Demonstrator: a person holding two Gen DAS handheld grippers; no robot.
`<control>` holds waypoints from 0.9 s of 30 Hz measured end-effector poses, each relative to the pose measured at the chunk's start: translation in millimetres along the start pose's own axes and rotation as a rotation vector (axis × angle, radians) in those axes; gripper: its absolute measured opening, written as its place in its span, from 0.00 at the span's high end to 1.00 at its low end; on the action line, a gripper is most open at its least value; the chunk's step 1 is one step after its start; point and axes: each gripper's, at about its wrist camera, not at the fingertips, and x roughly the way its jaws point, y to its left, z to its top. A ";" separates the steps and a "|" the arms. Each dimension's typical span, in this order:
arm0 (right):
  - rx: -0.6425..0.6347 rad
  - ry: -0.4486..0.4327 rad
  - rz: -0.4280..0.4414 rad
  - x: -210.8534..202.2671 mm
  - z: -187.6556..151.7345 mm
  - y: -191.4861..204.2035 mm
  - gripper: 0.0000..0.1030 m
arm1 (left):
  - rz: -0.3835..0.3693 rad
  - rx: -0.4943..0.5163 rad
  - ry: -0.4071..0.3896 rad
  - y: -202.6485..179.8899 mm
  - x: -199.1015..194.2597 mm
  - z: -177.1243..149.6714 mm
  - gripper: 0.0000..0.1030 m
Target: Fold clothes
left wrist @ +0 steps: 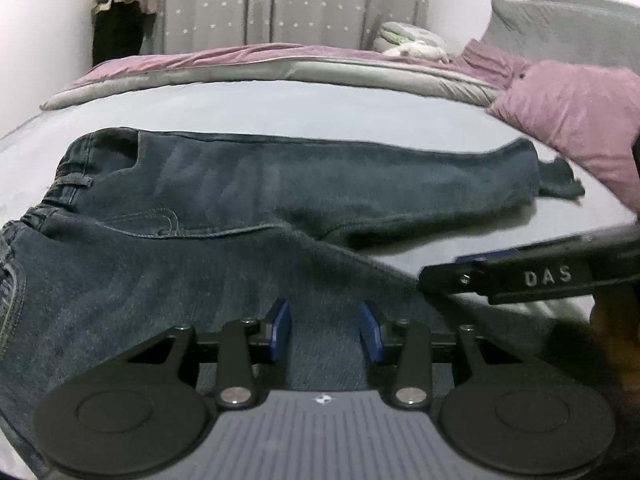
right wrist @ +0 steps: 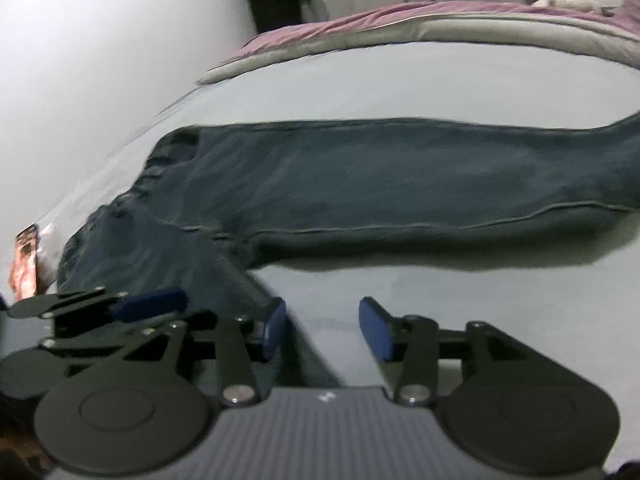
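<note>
Dark jeans spread flat on the grey bed, one leg under the left gripper with jaws spread, right gripper over bare sheet beside, jaws likewise spread, pink pillow beyond.

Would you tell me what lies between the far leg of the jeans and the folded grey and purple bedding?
Only bare pale sheet separates the jeans from the bedding; the left wrist view shows it best.
</note>
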 end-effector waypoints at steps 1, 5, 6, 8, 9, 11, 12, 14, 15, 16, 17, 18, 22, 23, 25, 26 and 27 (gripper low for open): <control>0.008 -0.001 -0.011 -2.1 0.1 -5.4 0.57 | -0.007 -0.012 -0.006 -0.9 -0.5 2.0 0.61; 0.048 -0.013 -0.027 -10.8 -1.2 -27.6 0.57 | -0.031 -0.033 -0.037 -9.9 -3.2 9.1 0.61; 0.053 -0.018 -0.038 -12.4 -1.3 -31.9 0.57 | -0.039 -0.033 -0.046 -12.6 -3.8 10.7 0.61; 0.065 -0.029 -0.070 -16.2 -0.8 -43.2 0.55 | -0.052 -0.033 -0.060 -18.3 -4.5 12.8 0.61; 0.073 -0.034 -0.089 -18.2 -0.3 -49.6 0.53 | -0.058 -0.033 -0.064 -21.4 -4.5 13.3 0.61; 0.095 -0.044 -0.128 -21.0 0.6 -63.3 0.51 | -0.059 -0.026 -0.068 -26.9 -3.2 14.1 0.61; 0.108 -0.049 -0.146 -22.3 0.8 -70.6 0.51 | -0.057 -0.025 -0.067 -29.5 -2.2 14.2 0.60; 0.139 -0.061 -0.172 -26.1 0.6 -87.7 0.51 | -0.055 -0.025 -0.065 -34.6 -0.3 14.1 0.60; 0.156 -0.067 -0.184 -28.1 0.4 -96.6 0.51 | -0.057 -0.028 -0.064 -36.7 1.4 14.1 0.60; 0.172 -0.073 -0.196 -29.9 0.0 -105.5 0.50 | -0.061 -0.033 -0.064 -38.6 3.2 14.0 0.60; 0.187 -0.078 -0.211 -32.1 -0.5 -114.8 0.50 | -0.066 -0.036 -0.067 -40.6 4.9 13.2 0.60; 0.199 -0.084 -0.223 -34.5 -0.8 -123.3 0.50 | -0.071 -0.040 -0.070 -42.7 6.6 12.4 0.60; 0.244 -0.111 -0.250 -43.1 -2.6 -154.0 0.50 | -0.080 -0.003 -0.098 -55.3 13.7 4.6 0.60; 0.253 -0.121 -0.254 -46.3 -3.1 -161.8 0.50 | -0.077 0.012 -0.103 -58.6 16.2 2.9 0.60; 0.269 -0.139 -0.260 -51.3 -4.0 -176.6 0.50 | -0.070 0.036 -0.108 -64.5 21.0 -0.3 0.60; 0.273 -0.147 -0.261 -53.9 -4.3 -183.4 0.50 | -0.067 0.045 -0.109 -66.7 23.3 -1.6 0.60; 0.273 -0.155 -0.266 -54.7 -3.8 -188.6 0.50 | -0.062 0.055 -0.104 -68.1 25.2 -2.8 0.60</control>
